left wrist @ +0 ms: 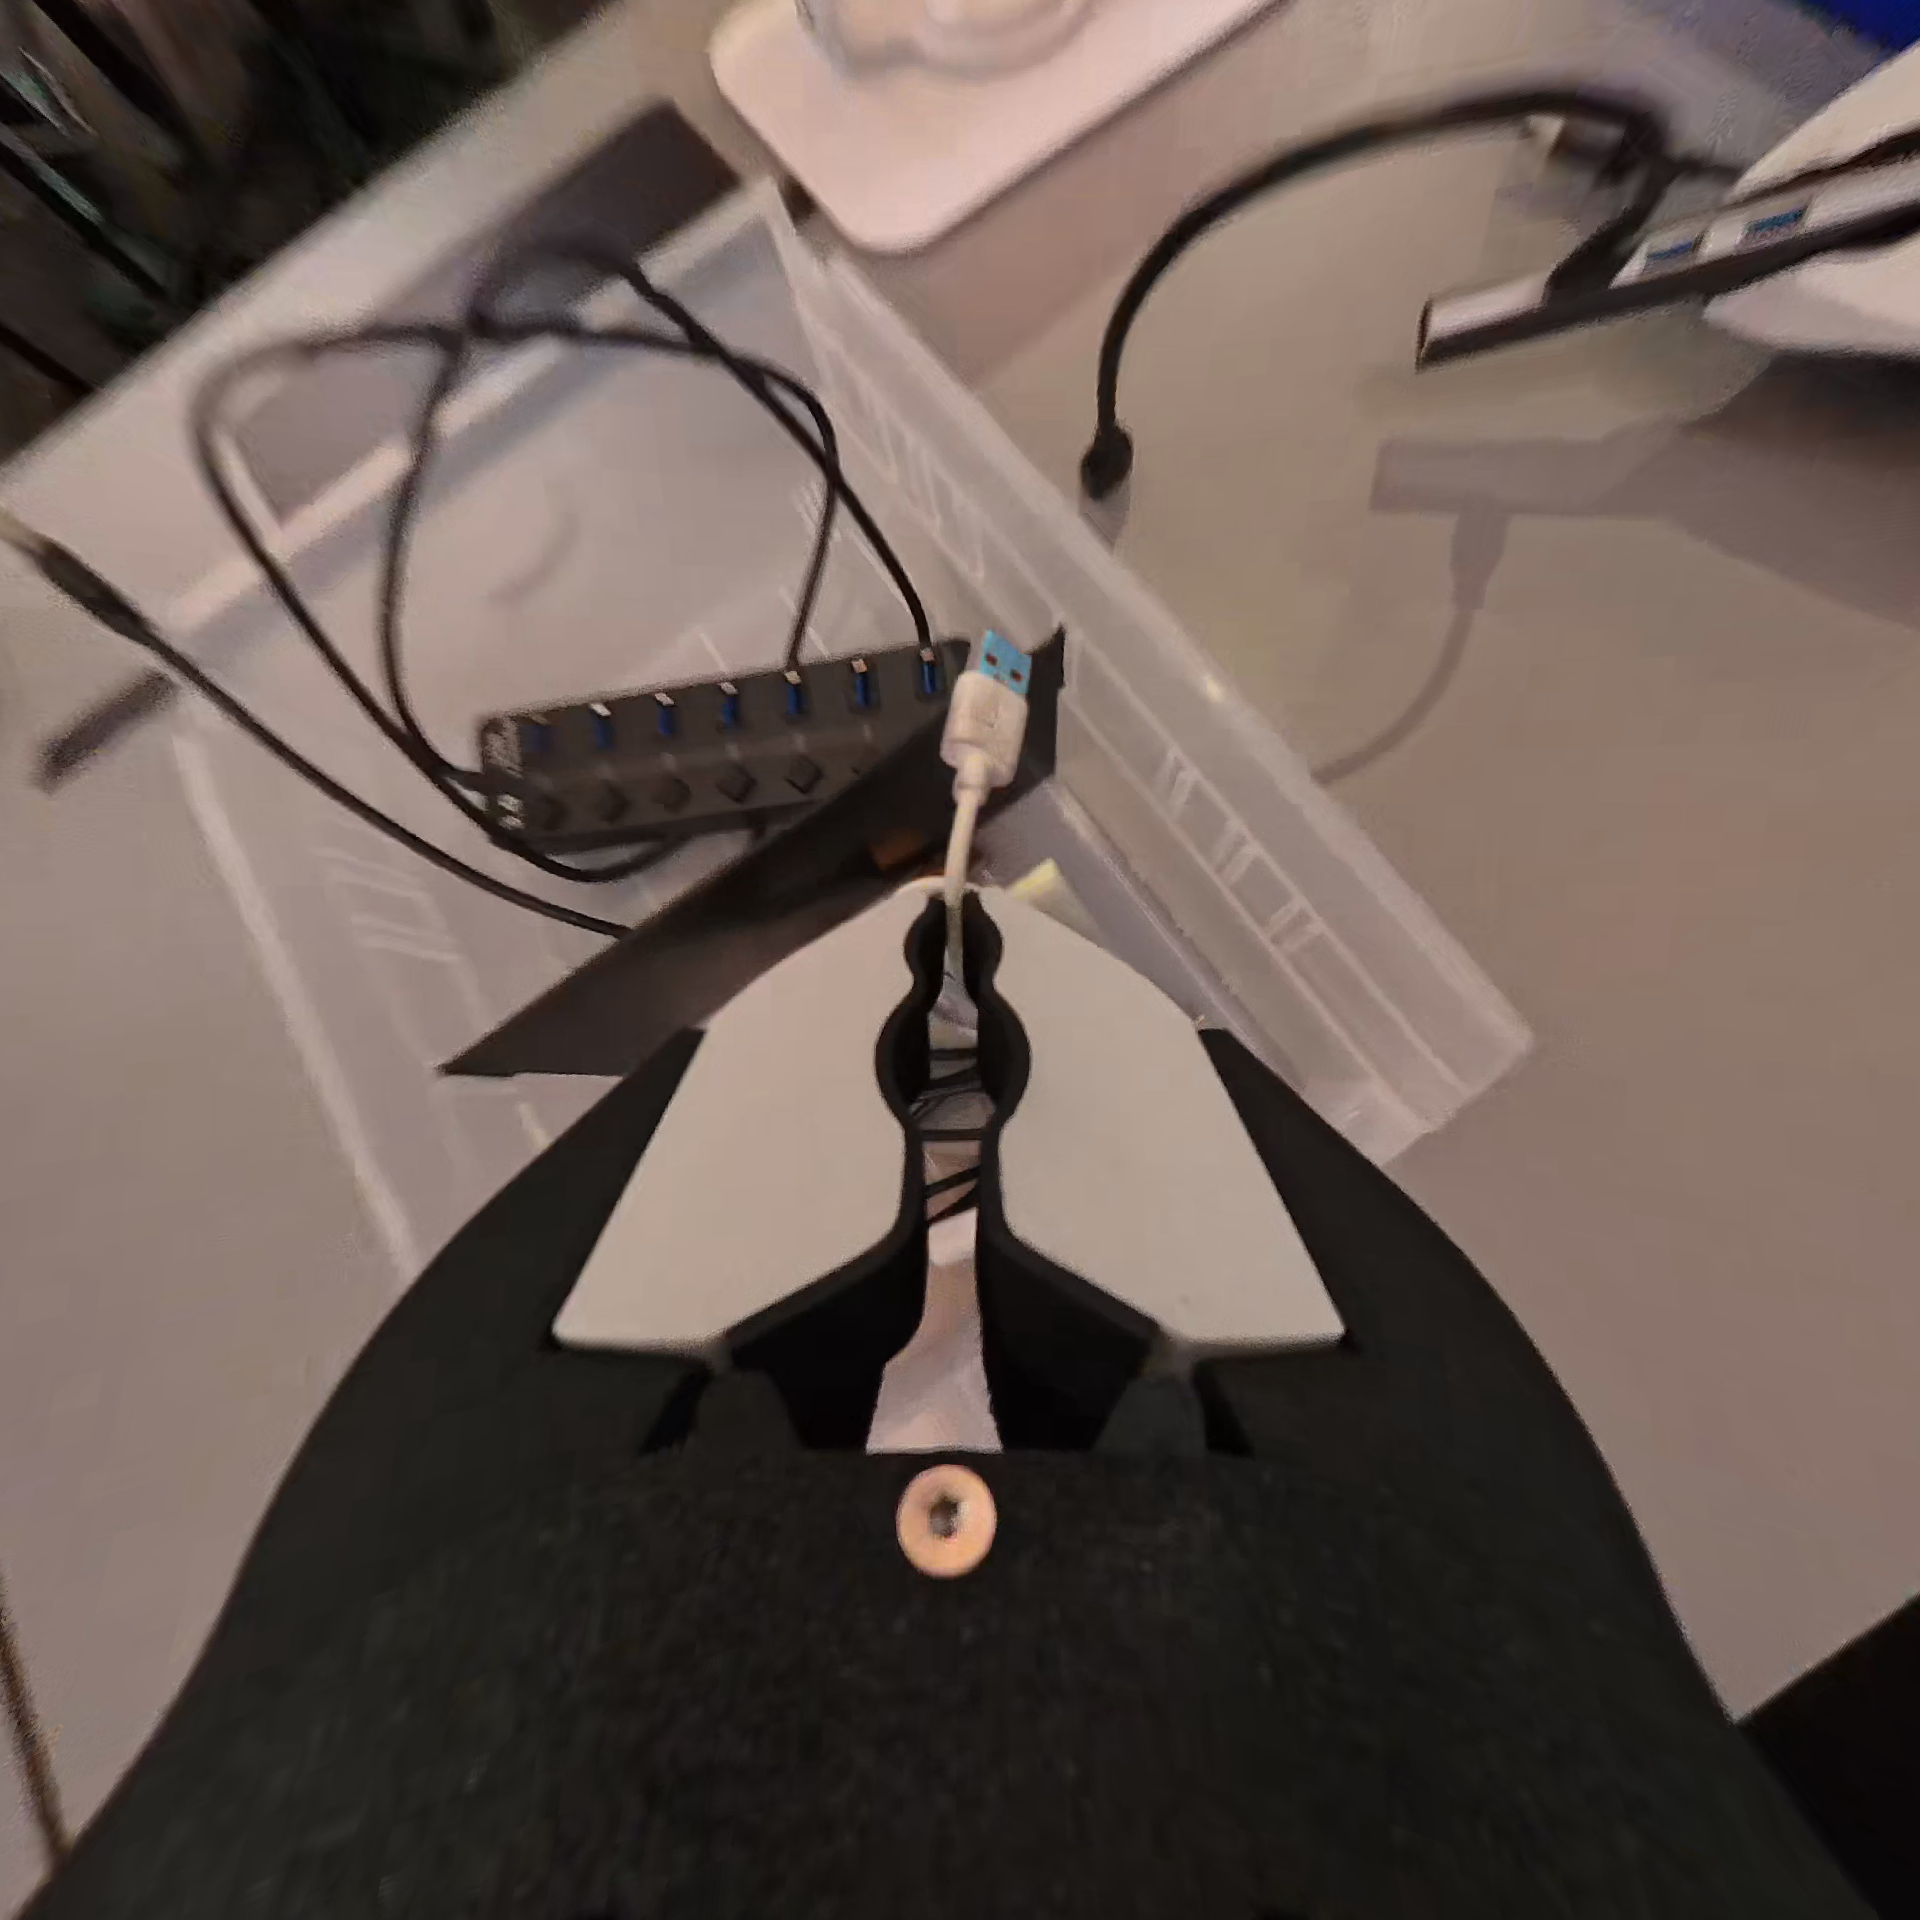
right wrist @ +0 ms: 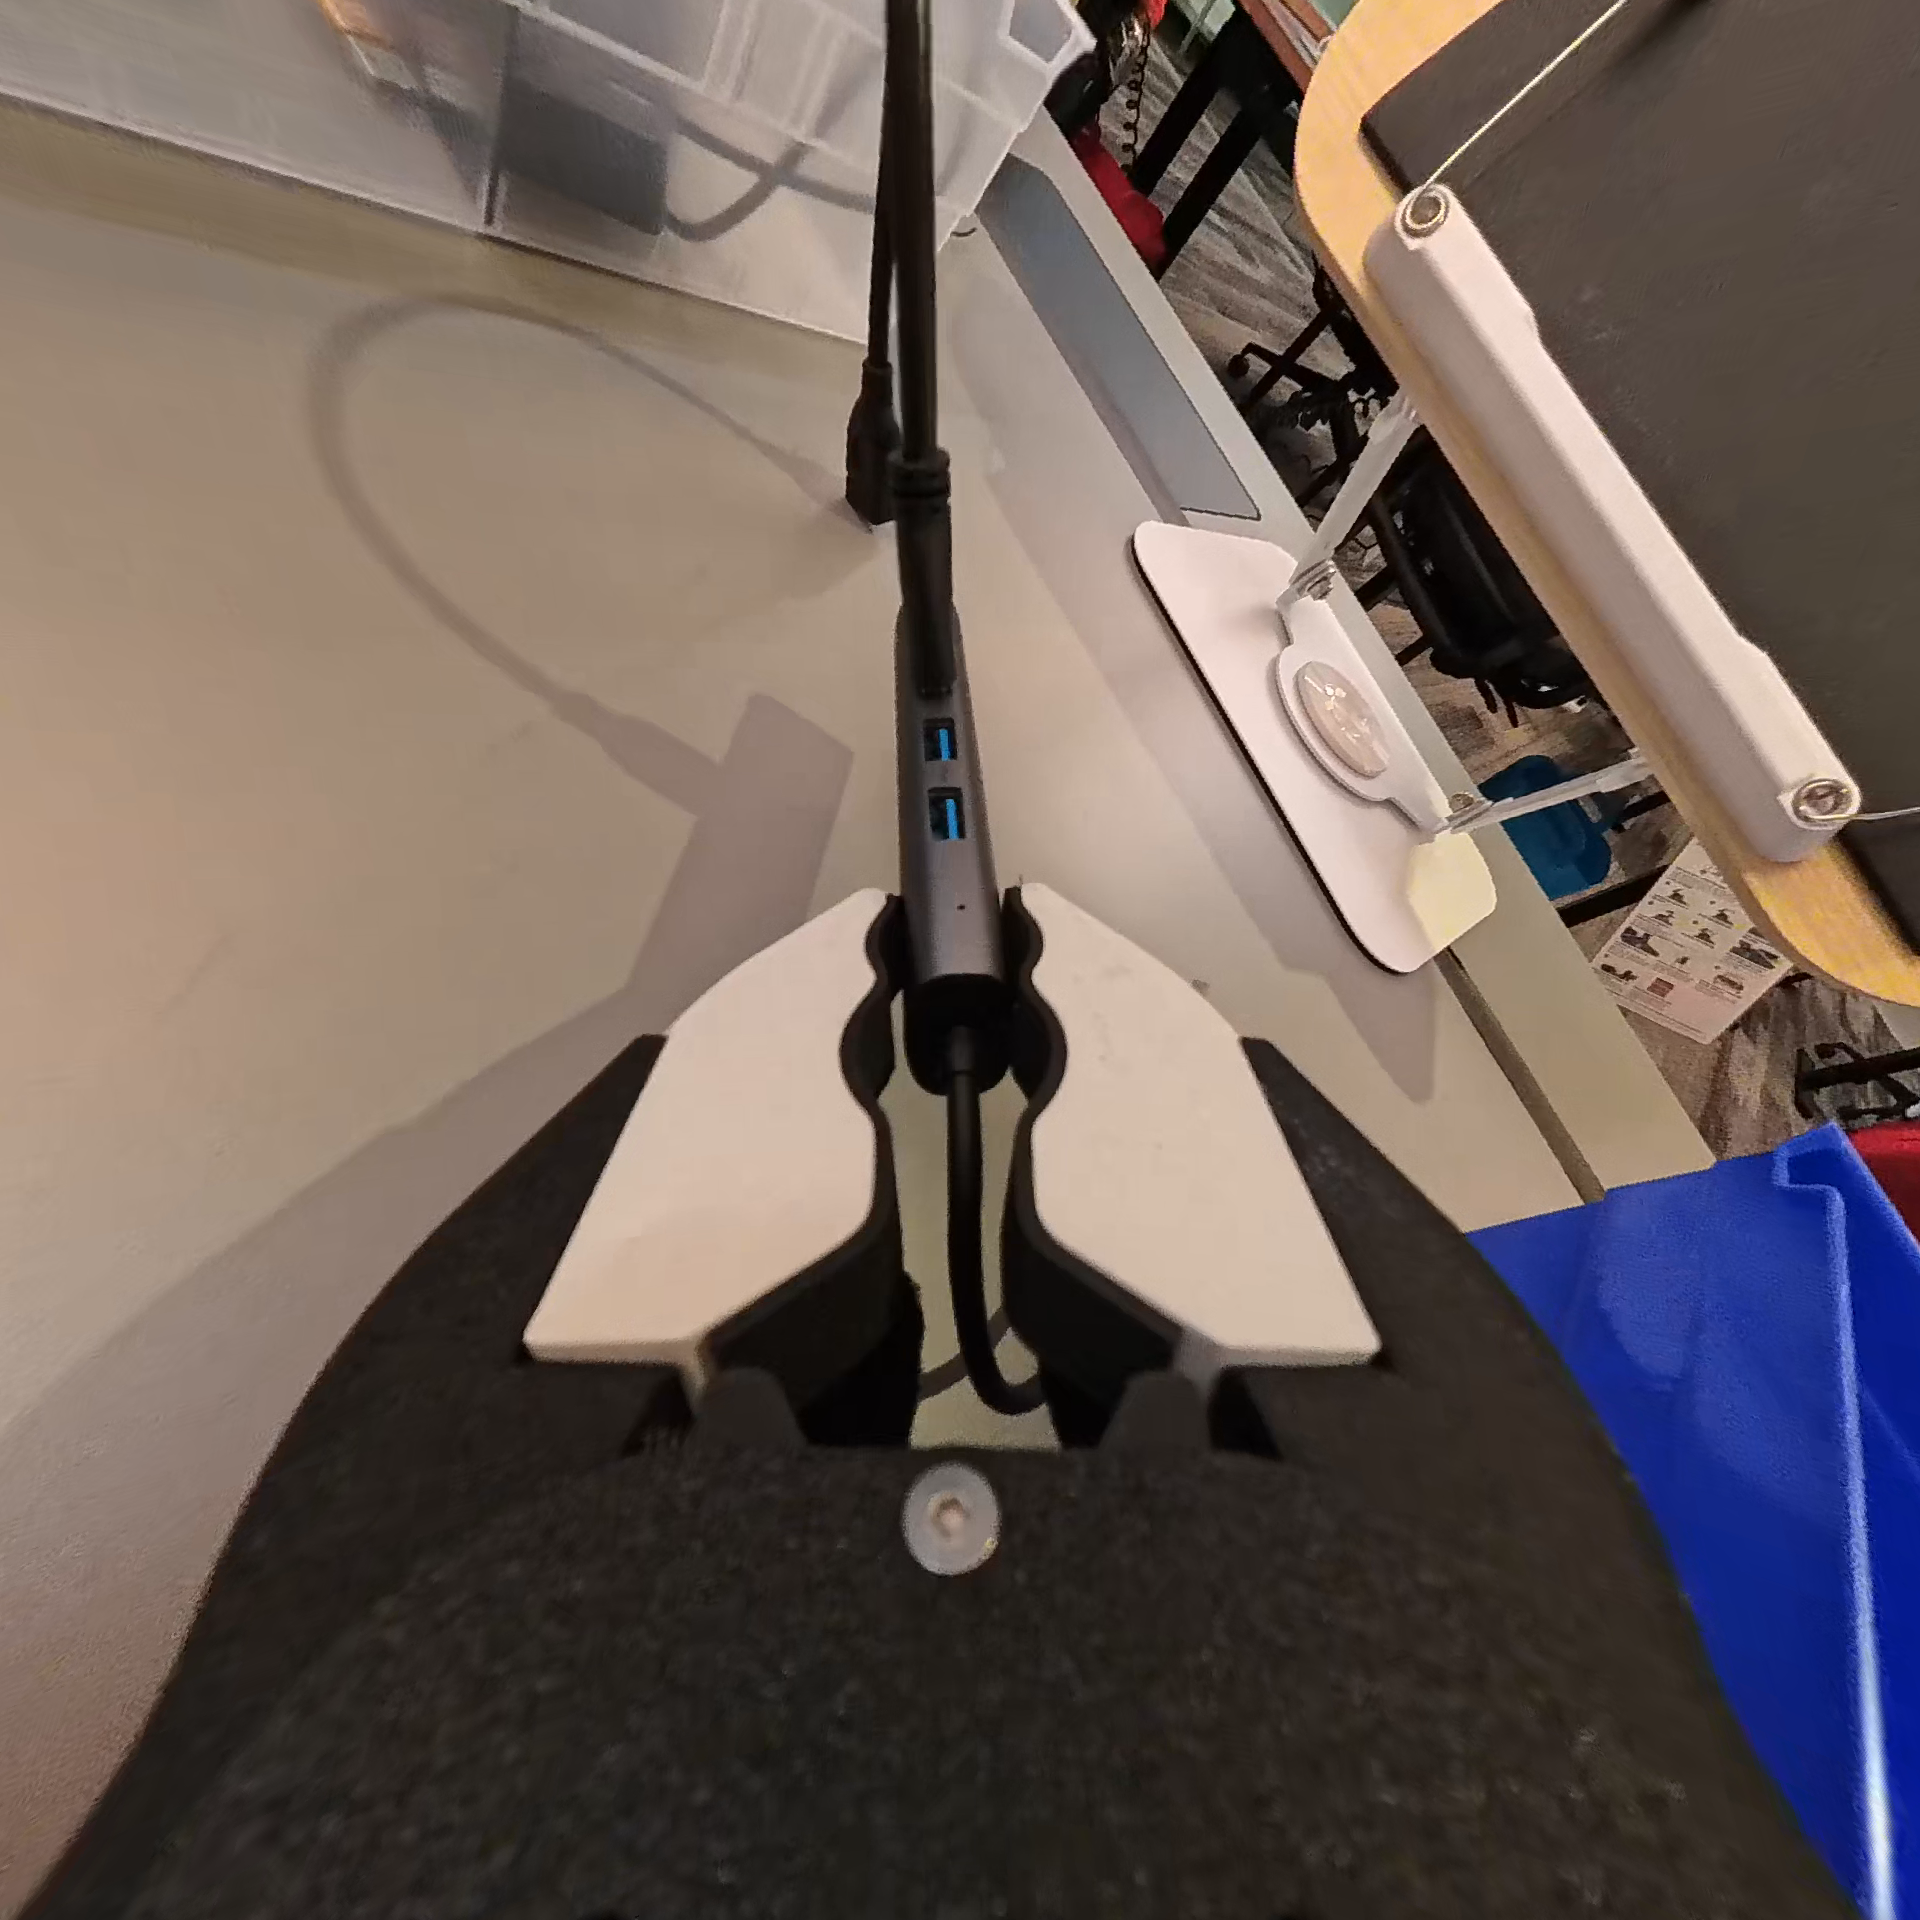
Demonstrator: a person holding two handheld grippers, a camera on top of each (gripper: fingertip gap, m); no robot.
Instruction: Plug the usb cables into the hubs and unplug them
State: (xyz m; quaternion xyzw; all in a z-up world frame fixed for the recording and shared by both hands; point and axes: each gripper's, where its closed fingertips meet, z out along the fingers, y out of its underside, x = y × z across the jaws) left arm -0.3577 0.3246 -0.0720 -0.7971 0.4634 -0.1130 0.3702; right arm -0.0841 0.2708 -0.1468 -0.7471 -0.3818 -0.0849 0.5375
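Note:
My left gripper [left wrist: 951, 902] is shut on a white USB cable [left wrist: 961, 831]. Its plug [left wrist: 995, 698], with a blue tongue, points up and away, free in the air above a clear bin. A long black multi-port hub [left wrist: 727, 753] with blue ports and black cables lies in that bin, just left of the plug. My right gripper [right wrist: 951, 914] is shut on a slim grey hub [right wrist: 945, 831] held above the table. Two blue ports on it are empty. A black cable [right wrist: 914, 416] is plugged into its far port. The grey hub also shows in the left wrist view [left wrist: 1662, 275], at top right.
The clear plastic bin [left wrist: 1195, 727] stands on the pale table [right wrist: 312, 727]. A white stand base [right wrist: 1299, 748] sits at the table's right edge under a tilted board. A blue bin [right wrist: 1714, 1455] is at lower right. A loose black cable end [left wrist: 1103, 462] hangs over the table.

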